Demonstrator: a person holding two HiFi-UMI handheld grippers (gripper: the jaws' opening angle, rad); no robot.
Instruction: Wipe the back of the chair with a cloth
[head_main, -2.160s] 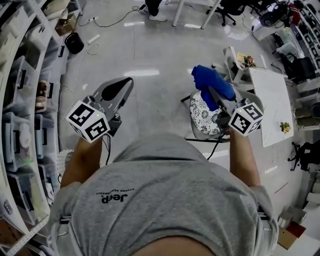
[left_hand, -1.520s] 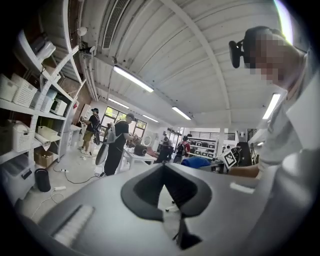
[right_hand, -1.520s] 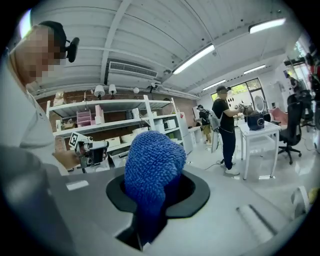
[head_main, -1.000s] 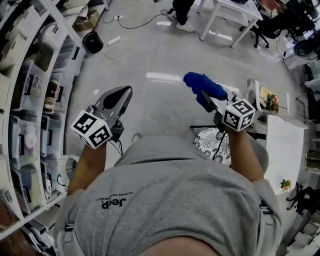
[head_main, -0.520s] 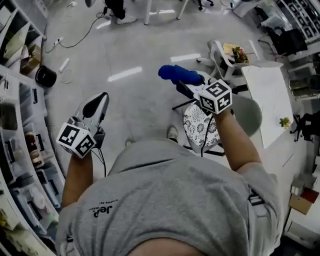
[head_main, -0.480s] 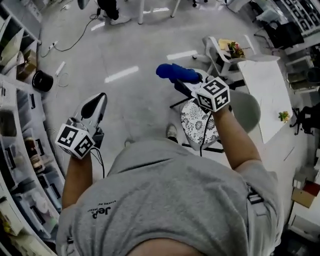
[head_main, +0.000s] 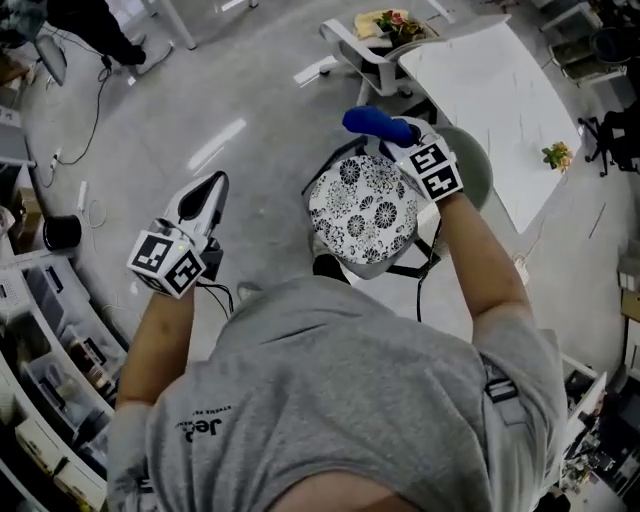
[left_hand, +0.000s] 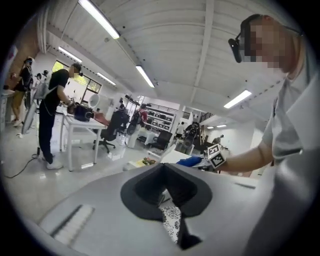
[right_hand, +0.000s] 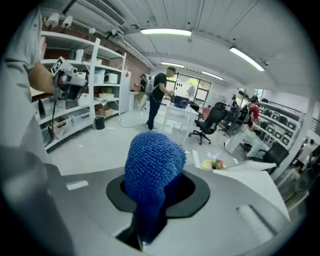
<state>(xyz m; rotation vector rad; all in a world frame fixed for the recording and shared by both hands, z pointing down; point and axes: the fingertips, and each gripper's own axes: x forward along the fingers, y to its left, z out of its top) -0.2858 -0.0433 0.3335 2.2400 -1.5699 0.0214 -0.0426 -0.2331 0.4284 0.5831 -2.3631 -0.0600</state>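
Observation:
A chair with a black-and-white flowered seat (head_main: 365, 205) stands just in front of me, its grey rounded back (head_main: 477, 168) on the right side. My right gripper (head_main: 397, 135) hovers over the seat's far edge, shut on a fluffy blue cloth (head_main: 375, 122). The cloth (right_hand: 152, 162) bulges out of the right gripper (right_hand: 150, 200) in the right gripper view. Left of the chair and apart from it, my left gripper (head_main: 210, 185) hangs over the floor with its jaws together and nothing in them. A strip of the flowered seat (left_hand: 172, 222) shows below the left gripper (left_hand: 165, 175).
A white table (head_main: 490, 80) with a small plant (head_main: 556, 155) stands beyond the chair, and a white chair (head_main: 365, 45) holding items stands at the top. Shelving (head_main: 40, 330) runs along the lower left beside a black bin (head_main: 60, 232). A person (head_main: 90, 25) stands at the top left.
I have turned toward the chair, which now sits centred in front of me. The right gripper with the cloth has come over the seat's far edge. The left gripper stays out to the left.

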